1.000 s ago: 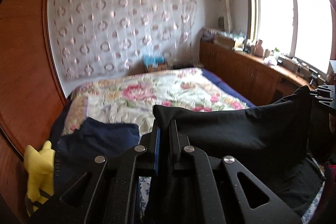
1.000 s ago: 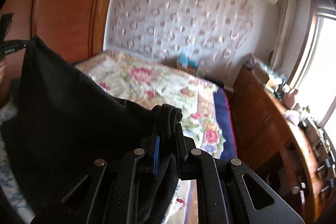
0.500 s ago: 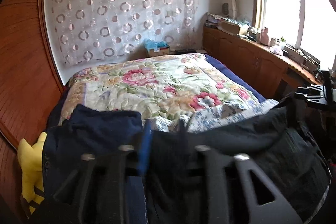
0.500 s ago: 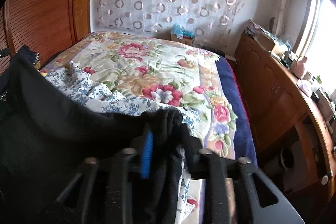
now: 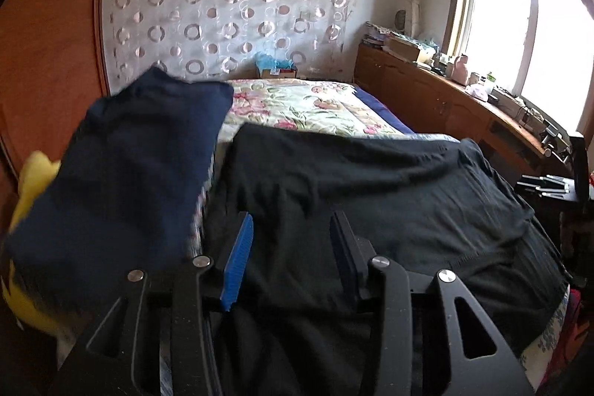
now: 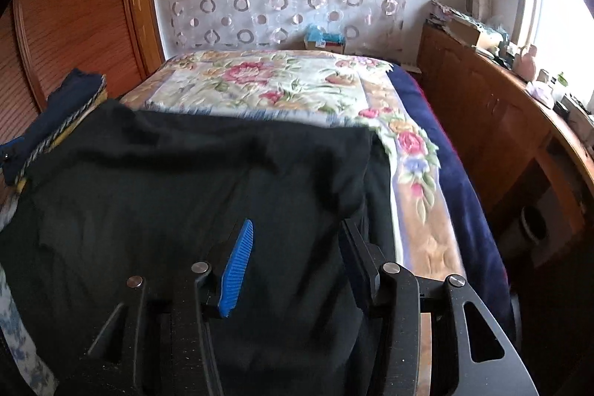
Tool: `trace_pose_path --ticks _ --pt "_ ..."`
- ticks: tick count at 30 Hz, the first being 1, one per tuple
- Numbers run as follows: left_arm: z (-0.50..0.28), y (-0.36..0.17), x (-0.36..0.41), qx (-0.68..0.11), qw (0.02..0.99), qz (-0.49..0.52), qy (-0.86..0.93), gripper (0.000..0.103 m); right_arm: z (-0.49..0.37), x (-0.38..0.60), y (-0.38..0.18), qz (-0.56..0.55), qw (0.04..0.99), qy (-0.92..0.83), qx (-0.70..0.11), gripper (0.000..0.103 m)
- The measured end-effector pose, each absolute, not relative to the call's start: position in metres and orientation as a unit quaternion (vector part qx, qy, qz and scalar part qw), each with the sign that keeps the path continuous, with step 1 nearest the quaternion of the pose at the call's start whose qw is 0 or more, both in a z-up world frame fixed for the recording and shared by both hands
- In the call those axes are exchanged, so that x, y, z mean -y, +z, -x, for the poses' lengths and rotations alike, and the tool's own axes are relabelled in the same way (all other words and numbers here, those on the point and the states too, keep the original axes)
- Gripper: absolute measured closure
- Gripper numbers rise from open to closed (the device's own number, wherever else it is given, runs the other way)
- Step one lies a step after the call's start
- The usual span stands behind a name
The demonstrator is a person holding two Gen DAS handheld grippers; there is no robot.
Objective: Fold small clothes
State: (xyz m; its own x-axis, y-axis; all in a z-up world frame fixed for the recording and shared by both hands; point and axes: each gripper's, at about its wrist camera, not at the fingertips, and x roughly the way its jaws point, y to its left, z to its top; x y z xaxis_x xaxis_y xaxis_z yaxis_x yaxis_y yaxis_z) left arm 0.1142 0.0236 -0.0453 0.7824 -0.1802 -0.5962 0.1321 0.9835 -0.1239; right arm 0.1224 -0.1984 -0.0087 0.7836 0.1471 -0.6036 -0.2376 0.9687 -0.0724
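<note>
Covering bed: black garment [image 5: 371, 188], near edge cut off; both grippers [image 5: 291, 240] [image 6: 297, 247] agape, empty.

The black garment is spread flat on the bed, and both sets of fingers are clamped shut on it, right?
Not quite. The black garment does lie spread on the bed, but both sets of fingers are open. The left gripper in the left wrist view and the right gripper in the right wrist view each show a wide gap, holding nothing.

Left gripper [image 5: 291, 236] has its jaws spread wide — nothing between the fingers. Right gripper [image 6: 297, 242] is likewise parted and empty — both point forward, tilted slightly down.
</note>
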Motion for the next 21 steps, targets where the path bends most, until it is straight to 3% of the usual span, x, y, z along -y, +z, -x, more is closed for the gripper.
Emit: trace_pose_path --ticks 17,19,21 --pt "-0.079 -0.074 -0.034 -0.360 0.928 0.052 -0.079 0.058 -0.059 0.226 -0.022 0.028 0.944 0.076 -0.321 0.053" --pt "-0.081 -0.077 -0.033 -0.371 0.923 0.049 -0.084 0.052 -0.059 0.228 -0.023 0.024 0.943 0.076 -0.324 0.053" --pt "-0.082 -0.078 -0.032 -0.375 0.922 0.046 -0.082 0.034 -0.064 0.227 -0.022 0.021 0.942 0.077 -0.325 0.053"
